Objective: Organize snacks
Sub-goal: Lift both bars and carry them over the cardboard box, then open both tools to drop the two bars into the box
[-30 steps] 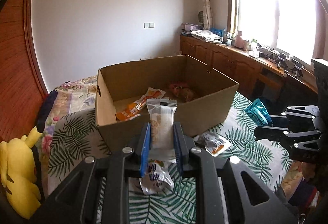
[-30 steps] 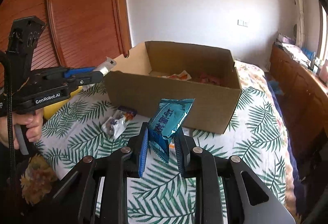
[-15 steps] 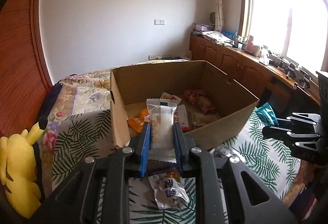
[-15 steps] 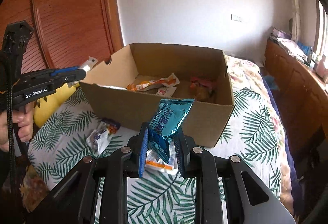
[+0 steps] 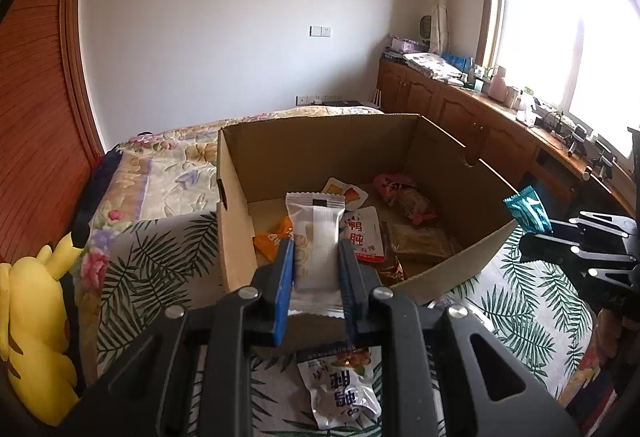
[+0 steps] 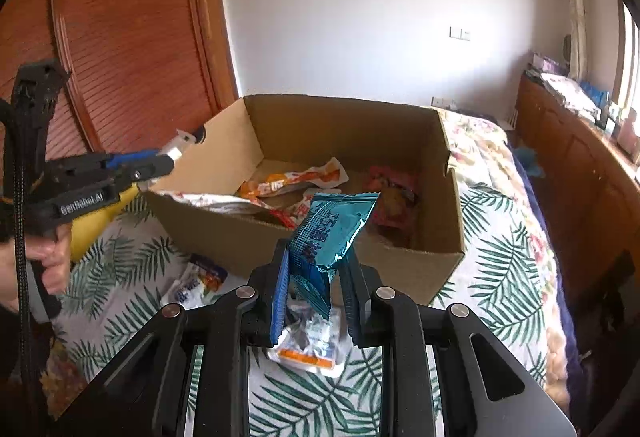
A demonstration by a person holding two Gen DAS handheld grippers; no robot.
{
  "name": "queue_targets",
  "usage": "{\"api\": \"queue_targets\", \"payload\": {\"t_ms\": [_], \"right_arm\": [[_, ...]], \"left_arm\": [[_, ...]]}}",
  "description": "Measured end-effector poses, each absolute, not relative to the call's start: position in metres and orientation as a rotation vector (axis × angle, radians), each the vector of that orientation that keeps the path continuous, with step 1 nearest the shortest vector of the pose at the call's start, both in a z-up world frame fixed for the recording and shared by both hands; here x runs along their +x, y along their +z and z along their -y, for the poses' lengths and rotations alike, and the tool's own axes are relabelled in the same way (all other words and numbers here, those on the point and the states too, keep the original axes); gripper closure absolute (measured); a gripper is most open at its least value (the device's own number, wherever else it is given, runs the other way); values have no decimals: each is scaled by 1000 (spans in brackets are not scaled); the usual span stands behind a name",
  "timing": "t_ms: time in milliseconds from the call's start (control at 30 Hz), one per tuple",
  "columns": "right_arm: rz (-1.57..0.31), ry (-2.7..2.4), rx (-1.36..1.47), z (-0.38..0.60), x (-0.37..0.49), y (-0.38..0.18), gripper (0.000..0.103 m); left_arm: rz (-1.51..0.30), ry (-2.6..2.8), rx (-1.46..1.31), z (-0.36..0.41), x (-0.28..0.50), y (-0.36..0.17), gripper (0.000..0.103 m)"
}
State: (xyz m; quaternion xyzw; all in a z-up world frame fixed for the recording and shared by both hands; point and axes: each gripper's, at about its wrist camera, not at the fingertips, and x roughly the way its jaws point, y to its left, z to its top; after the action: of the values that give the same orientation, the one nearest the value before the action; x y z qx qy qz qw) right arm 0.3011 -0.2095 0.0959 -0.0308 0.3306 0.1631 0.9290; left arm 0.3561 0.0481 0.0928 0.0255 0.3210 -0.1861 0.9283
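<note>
An open cardboard box [image 5: 448, 149] [image 6: 436, 249] stands on the bed and holds several snack packets. My left gripper [image 5: 316, 257] is shut on a white snack packet [image 5: 318, 237] and holds it over the box's near left corner. My right gripper [image 6: 316, 269] is shut on a teal snack packet [image 6: 332, 229], just before the box's near wall; it also shows in the left wrist view [image 5: 528, 213]. A white packet [image 5: 344, 393] lies on the bedspread under the left gripper. A clear packet with an orange strip [image 6: 308, 353] lies under the right gripper.
A leaf-print bedspread [image 6: 500, 277] covers the bed. A yellow plush toy [image 5: 36, 325] sits at the left. Another white packet [image 6: 196, 281] lies left of the box's front. Wooden cabinets [image 5: 460, 109] run under the window. A wooden wardrobe [image 6: 120, 37] stands at the left.
Both grippers have moved forward and higher toward the box with their packets. The left one now hangs over the box's near corner, and more of the box's inside shows.
</note>
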Motion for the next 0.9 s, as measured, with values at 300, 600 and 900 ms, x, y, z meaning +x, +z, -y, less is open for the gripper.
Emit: {"api": "queue_targets", "payload": {"t_ms": [300,600,900], "right_arm": [[-715,302,-62,202,331,93,81],[-743,277,-44,201,352,87,81],[-739,277,-41,204,354,83,72]], "left_arm": [[-693,-381,71,-34,375,86,84],[-716,-377,68,-26,381,76,74],[-703,-372,70,-29,377,81,57]]}}
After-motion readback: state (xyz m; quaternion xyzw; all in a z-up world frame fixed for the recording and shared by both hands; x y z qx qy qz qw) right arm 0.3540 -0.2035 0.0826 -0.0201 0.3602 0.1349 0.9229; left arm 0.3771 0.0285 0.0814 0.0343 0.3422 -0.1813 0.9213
